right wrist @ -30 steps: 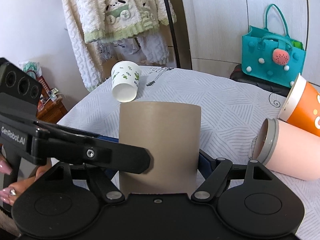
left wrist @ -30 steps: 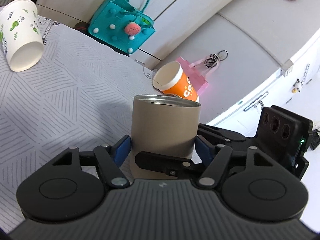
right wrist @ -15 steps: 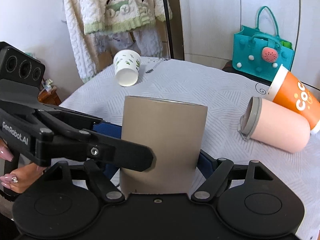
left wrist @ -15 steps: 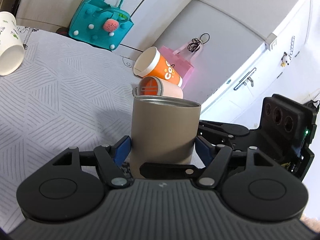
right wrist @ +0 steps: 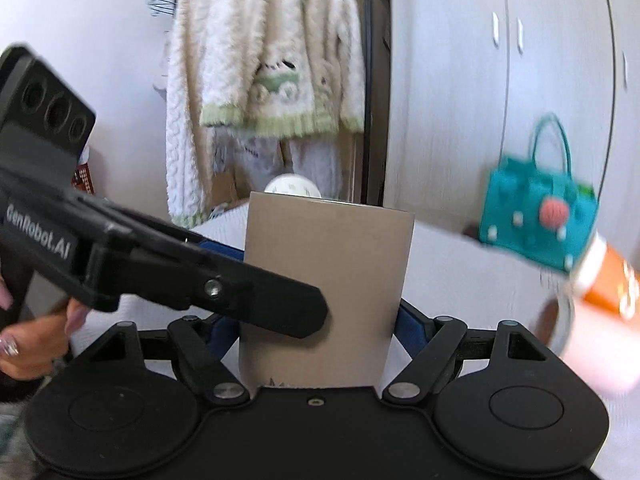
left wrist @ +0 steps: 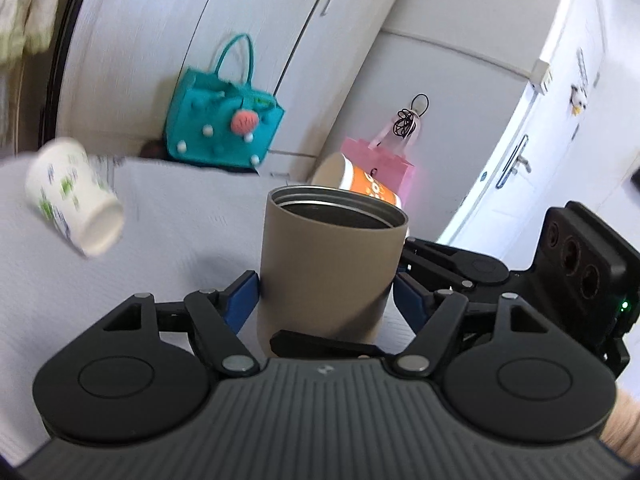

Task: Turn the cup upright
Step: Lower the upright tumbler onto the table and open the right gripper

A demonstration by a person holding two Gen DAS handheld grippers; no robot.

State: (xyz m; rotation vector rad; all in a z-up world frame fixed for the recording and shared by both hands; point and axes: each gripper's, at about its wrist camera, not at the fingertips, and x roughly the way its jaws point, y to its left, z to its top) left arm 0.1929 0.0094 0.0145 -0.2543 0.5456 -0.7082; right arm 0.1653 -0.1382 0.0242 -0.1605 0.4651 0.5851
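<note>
A tan metal cup [left wrist: 328, 264] stands with its open mouth up between both grippers over the grey patterned tablecloth [left wrist: 180, 232]. My left gripper [left wrist: 326, 300] is shut on the cup, its blue pads against the sides. My right gripper [right wrist: 320, 324] is shut on the same cup [right wrist: 324, 292] from the other side; its body shows in the left wrist view [left wrist: 520, 276]. The left gripper's finger [right wrist: 224, 292] crosses in front of the cup in the right wrist view.
A white paper cup with green print [left wrist: 76, 204] lies on its side at the left. An orange cup [left wrist: 360, 184] and a pink tumbler [right wrist: 592, 348] lie on the cloth at the right. A teal bag [left wrist: 224, 128], a pink bag [left wrist: 384, 156] and hanging clothes [right wrist: 272, 80] stand beyond the table.
Both grippers have swung with the cup, so both views now look more level and further up the room. The cup's open mouth now tips toward the left wrist camera.
</note>
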